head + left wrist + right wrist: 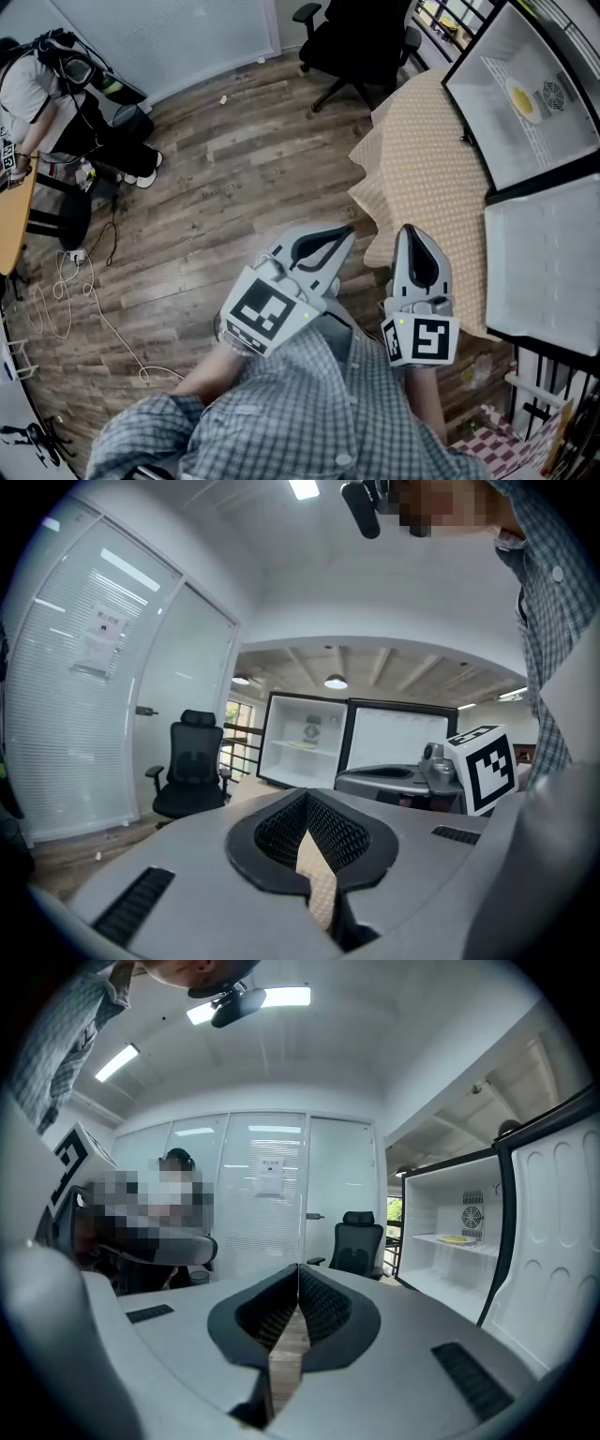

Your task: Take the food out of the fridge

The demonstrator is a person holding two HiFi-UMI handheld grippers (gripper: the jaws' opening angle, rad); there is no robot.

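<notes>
A small white fridge (525, 94) stands open at the upper right of the head view, its door (548, 267) swung toward me. On its shelf lies a flat yellow food item (521, 98), which also shows as the food (457, 1238) in the right gripper view and, small and far, as the food (302, 745) in the left gripper view. My left gripper (323, 246) and right gripper (417, 246) are held side by side at chest height, short of the fridge. Both are shut and hold nothing, with the left gripper's (307, 803) jaws meeting, as do the right gripper's (298, 1279).
A table under a beige checked cloth (427, 169) stands between me and the fridge. A black office chair (361, 42) stands beyond it. A person (37, 84) sits at a desk far left. Cables (66, 300) lie on the wooden floor.
</notes>
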